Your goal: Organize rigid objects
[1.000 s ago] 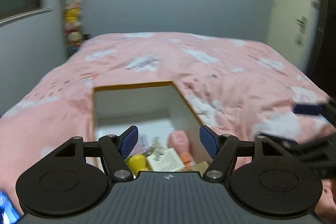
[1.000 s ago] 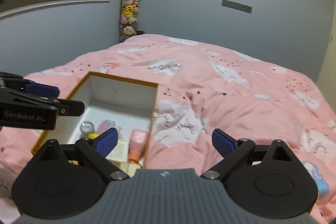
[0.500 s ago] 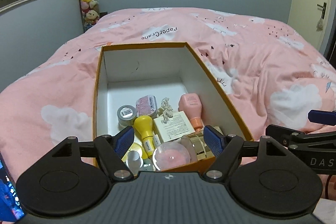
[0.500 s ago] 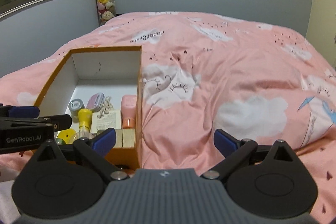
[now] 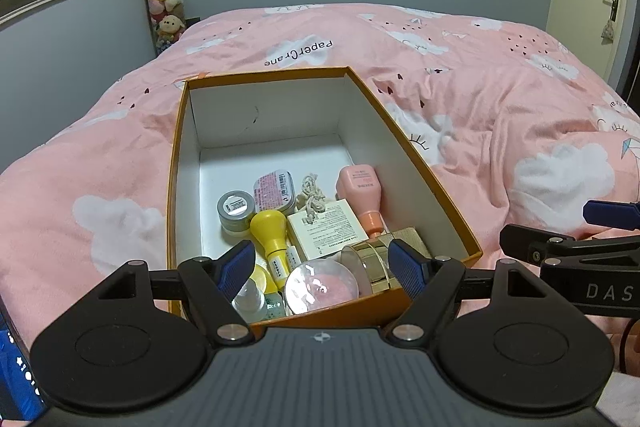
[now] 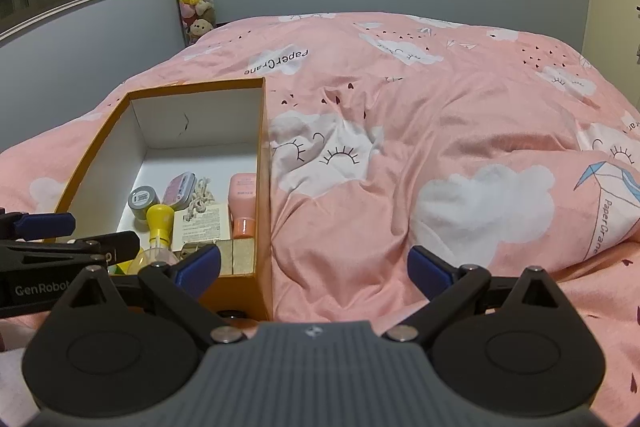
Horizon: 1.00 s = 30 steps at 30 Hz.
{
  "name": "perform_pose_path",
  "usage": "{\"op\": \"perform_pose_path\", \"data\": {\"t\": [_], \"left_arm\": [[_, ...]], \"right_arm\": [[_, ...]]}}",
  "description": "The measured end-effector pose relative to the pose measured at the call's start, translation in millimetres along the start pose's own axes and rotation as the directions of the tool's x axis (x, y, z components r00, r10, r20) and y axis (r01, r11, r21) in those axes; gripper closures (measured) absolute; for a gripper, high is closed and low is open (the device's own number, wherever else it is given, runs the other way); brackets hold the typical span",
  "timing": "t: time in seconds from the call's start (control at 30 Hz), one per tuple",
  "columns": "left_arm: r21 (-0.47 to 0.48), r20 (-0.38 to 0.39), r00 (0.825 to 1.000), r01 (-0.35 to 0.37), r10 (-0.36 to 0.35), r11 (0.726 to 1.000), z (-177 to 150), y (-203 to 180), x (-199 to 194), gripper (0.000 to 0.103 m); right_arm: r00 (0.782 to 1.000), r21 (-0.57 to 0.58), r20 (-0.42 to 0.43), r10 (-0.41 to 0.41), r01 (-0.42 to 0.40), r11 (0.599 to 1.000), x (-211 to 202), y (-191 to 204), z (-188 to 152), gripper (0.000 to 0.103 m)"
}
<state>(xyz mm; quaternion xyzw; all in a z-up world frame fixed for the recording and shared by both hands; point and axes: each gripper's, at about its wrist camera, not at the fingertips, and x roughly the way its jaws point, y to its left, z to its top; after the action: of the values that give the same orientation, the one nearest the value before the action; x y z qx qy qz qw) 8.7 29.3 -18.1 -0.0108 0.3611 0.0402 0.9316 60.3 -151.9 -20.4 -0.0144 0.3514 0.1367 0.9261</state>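
The left gripper [image 5: 322, 267] is hovering over the near end of the box [image 5: 416, 155], with its fingers [image 5: 236, 264] apart and holding nothing. The box is lying on the pink quilt [image 5: 500, 115], and all the small things are gathering in its near half. Between the two fingers the clear dome [image 5: 322, 287] and the gold jar [image 5: 370, 263] are showing, and the yellow bottle [image 5: 272, 235] is sitting just beyond the left finger. Farther in are lying the card [image 5: 326, 229], the pink bottle [image 5: 362, 193], the tin [image 5: 274, 189] and the grey jar [image 5: 236, 209]. The right gripper [image 6: 314, 267] is staying beside the box, over the quilt, fingers [image 6: 430, 269] wide apart and empty; the box [image 6: 262, 163] is lying to its left, past its left finger.
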Motion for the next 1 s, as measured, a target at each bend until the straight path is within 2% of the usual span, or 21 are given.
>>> {"op": "perform_pose_path", "data": {"t": [1.0], "left_arm": [[-0.002,-0.005,1.0,0.0,0.0,1.0,-1.6,-0.5,-0.4,0.014]], "right_arm": [[1.0,-0.015,-0.02,0.007,-0.008,1.0,2.6,2.3,0.3,0.005]]}}
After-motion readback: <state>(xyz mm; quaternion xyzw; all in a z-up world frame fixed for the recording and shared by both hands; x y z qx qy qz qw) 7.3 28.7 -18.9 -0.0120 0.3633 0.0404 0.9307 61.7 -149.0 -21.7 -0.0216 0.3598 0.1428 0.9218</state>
